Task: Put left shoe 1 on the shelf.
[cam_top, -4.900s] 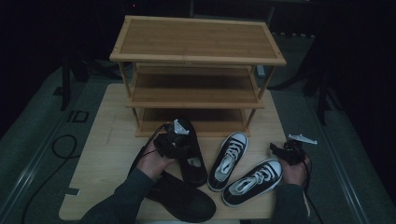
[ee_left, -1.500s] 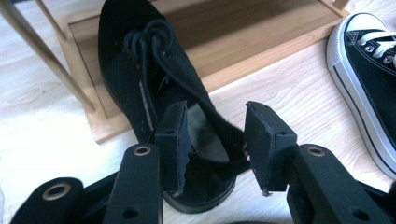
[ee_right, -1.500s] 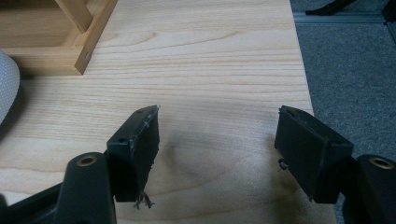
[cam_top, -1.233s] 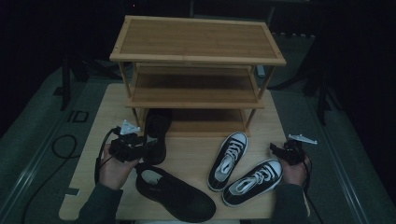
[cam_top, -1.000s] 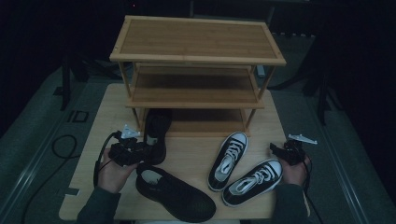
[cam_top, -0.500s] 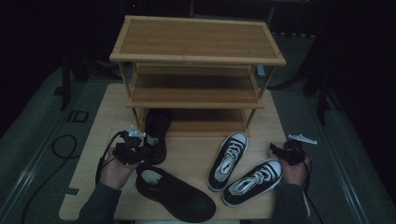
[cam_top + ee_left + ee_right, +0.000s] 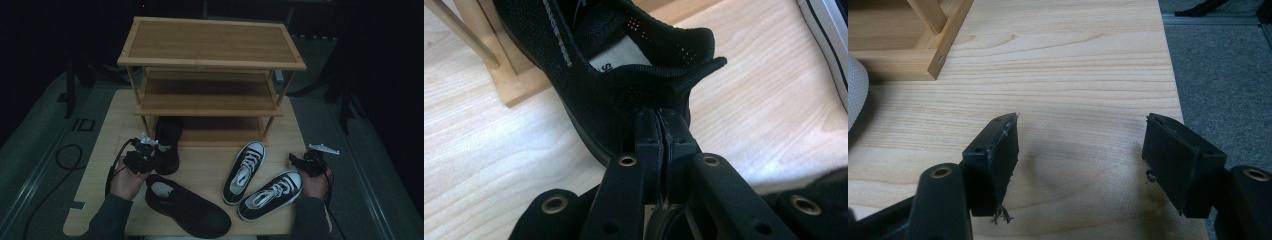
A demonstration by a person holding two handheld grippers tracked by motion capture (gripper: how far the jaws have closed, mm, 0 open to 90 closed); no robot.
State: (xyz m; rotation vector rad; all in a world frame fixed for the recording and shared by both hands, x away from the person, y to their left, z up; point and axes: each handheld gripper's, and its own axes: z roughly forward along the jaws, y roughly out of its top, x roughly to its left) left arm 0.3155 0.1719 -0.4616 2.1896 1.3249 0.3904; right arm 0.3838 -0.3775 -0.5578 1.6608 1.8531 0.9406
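Black mesh shoe (image 7: 167,142) lies lengthwise, toe under the rack (image 7: 210,75), heel toward the left gripper (image 7: 659,131), whose just-closing jaws meet, seemingly pinching nothing; right gripper (image 7: 1080,150) gapes.

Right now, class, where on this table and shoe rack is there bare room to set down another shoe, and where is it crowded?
Free: the rack's top shelf and middle shelf, and the table left of the rack. Partly free: the bottom shelf, right of the black shoe near the left tool. Crowded: the front, with a second black shoe and two sneakers.
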